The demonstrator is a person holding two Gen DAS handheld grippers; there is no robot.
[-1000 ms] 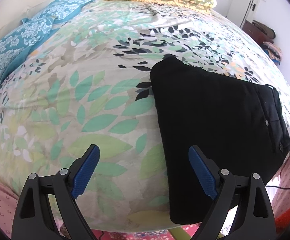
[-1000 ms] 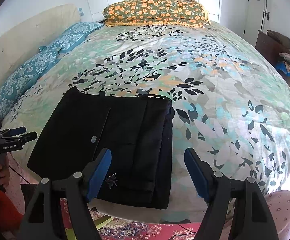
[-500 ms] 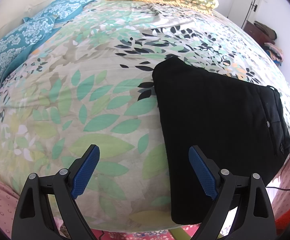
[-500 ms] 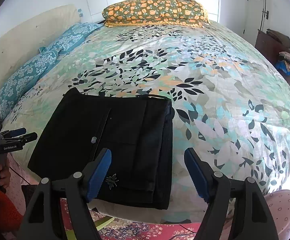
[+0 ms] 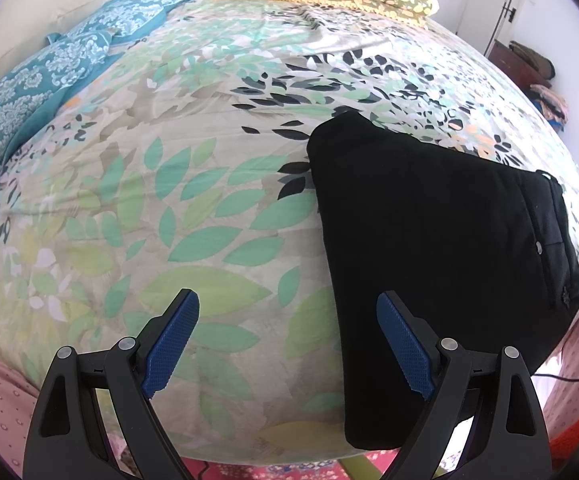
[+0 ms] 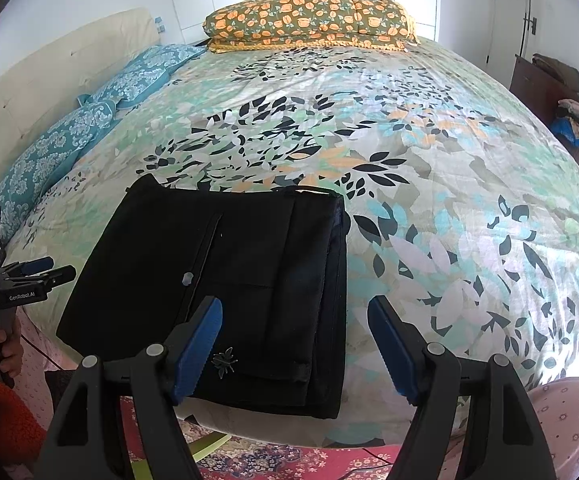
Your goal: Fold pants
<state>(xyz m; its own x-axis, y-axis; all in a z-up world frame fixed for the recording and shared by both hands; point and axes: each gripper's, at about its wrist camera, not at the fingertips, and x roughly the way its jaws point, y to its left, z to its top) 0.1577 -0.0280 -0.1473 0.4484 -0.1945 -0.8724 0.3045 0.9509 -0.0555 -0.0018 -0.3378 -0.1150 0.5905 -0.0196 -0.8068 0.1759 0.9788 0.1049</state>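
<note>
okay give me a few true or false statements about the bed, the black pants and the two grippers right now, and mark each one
1. The black pants lie folded into a compact rectangle near the bed's front edge. True.
2. The right gripper is clamped on the pants. False: its jaws stand open above them, holding nothing.
3. The left gripper is open and empty. True.
4. The orange-flowered pillow sits on top of the pants. False: it lies at the far end of the bed, well apart from them.
5. Teal patterned pillows line the bed's left side. True.
</note>
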